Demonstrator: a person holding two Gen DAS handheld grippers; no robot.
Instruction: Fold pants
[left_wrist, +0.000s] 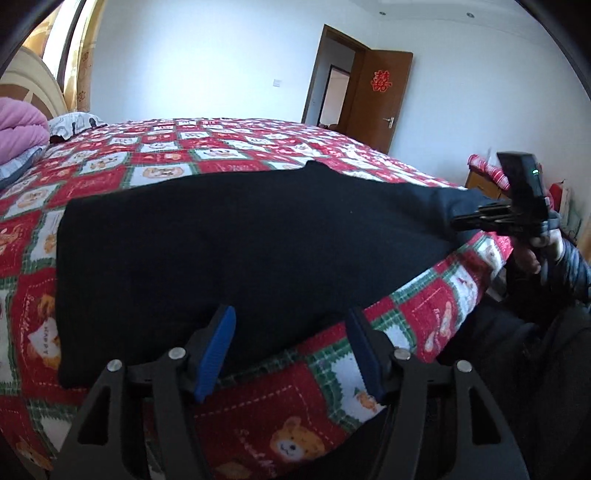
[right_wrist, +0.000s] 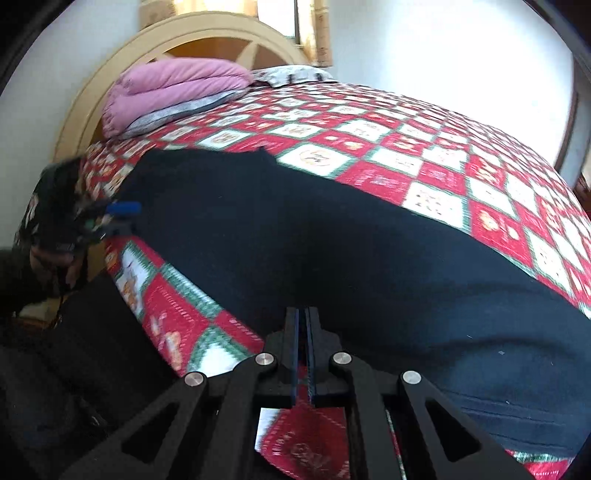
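Note:
Black pants lie spread flat across the near part of a bed with a red patchwork quilt. My left gripper is open, its blue pads on either side of the pants' near edge, empty. My right gripper is shut on the near edge of the pants at their other end. The right gripper also shows in the left wrist view, lifting a corner of the cloth. The left gripper appears open in the right wrist view at the far left.
A folded pink duvet and a pillow lie by the curved headboard. An open brown door stands in the far wall. The bed's edge runs just below both grippers, with the person's dark clothing beside it.

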